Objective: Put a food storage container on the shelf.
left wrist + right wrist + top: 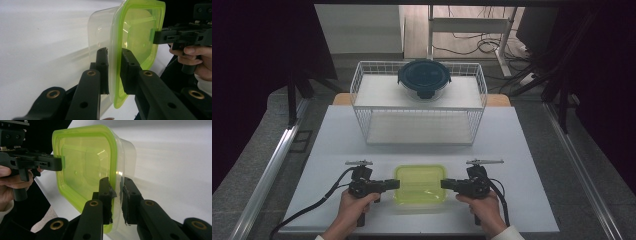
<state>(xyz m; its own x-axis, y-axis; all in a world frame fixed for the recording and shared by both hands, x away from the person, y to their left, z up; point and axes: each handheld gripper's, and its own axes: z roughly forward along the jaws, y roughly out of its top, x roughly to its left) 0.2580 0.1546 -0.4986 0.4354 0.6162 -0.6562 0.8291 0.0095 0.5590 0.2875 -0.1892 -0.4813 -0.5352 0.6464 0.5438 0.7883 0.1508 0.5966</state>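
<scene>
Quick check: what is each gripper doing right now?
Left gripper: closed on the green-lidded container, at its rim.
Right gripper: closed on the same container's opposite rim.

Past my work spot I see a white wire basket (362, 90) at the table's (337, 135) far edge, open side toward me, w/ a shelf inside. A round container w/ dark blue lid (424, 77) sits on top of it. Behind: a white desk frame (469, 25) and cables (484, 47) on the floor.
</scene>
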